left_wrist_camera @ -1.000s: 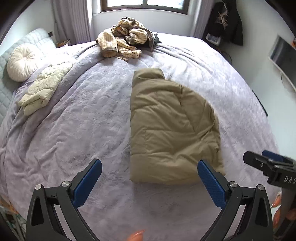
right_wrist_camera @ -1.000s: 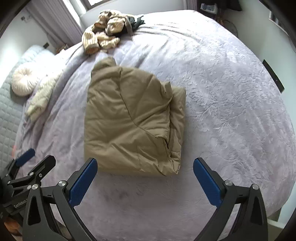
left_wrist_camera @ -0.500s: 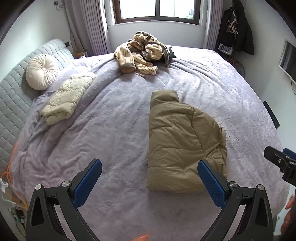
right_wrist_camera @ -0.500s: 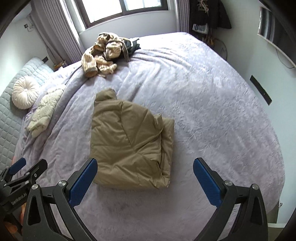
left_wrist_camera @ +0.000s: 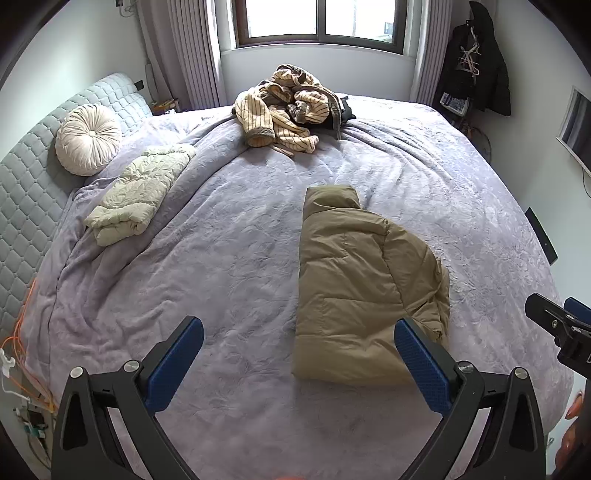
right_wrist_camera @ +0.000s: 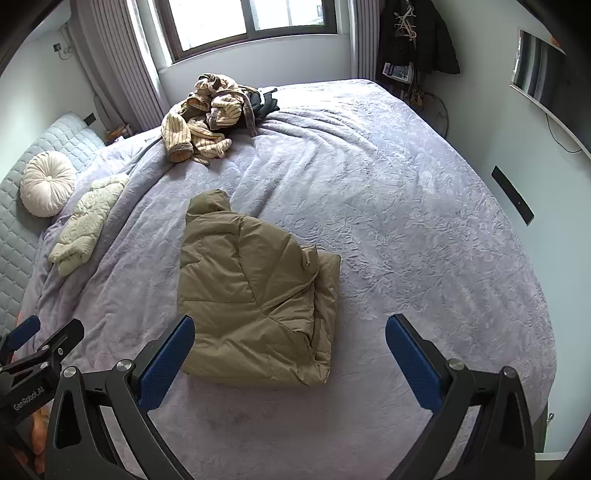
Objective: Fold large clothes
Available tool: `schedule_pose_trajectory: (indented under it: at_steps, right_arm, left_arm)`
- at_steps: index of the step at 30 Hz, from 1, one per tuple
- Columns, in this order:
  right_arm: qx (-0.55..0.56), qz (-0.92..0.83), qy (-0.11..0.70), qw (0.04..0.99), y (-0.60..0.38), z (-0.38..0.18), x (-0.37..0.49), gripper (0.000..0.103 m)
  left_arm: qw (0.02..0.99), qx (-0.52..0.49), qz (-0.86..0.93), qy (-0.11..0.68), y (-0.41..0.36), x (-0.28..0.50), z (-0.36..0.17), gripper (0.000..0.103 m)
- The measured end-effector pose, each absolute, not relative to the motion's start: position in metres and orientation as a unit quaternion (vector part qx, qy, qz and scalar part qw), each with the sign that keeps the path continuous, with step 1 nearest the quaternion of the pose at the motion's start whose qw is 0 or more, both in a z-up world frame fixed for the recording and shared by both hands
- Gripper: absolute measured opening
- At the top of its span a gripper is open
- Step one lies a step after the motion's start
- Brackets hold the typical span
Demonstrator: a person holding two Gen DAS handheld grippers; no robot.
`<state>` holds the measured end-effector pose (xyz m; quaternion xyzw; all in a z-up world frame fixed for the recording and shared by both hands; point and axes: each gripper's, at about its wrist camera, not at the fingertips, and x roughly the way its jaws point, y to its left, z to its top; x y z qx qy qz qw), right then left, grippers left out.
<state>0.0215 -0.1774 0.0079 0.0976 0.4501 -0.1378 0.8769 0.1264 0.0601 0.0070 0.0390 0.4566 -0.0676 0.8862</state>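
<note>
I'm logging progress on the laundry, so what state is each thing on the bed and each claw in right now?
Tan jacket: folded, lying flat on the bed.
Cream jacket: folded, beside the round pillow.
Striped clothes: unfolded, heaped near the window.
Round pillow: propped against the headboard.
Left claw: open, empty.
Right claw: open, empty.

Bedroom with pale walls. Wide bed (left_wrist_camera: 229, 258) under a lilac embossed cover, filling most of both views. Grey quilted headboard (left_wrist_camera: 22, 192) at left, round cream cushion (left_wrist_camera: 88, 138) leaning against it. Dark-framed window (left_wrist_camera: 319, 22) on the far wall, daylight through it, grey curtains (left_wrist_camera: 195, 51) either side. Dark coats (left_wrist_camera: 476, 62) hung in the right corner. Flat screen (right_wrist_camera: 543, 70) mounted on the right wall.
</note>
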Motion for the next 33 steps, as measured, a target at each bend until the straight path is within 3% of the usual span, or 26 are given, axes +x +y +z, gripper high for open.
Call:
schedule_pose_trajectory:
  at_steps: [33]
  right_arm:
    - [0.096,-0.135,0.452,0.877,-0.1769,0.0084,0.0216,0.103]
  left_arm:
    - [0.882,0.04,-0.069,0.464,0.0601,0.1235,0.0034,0.103]
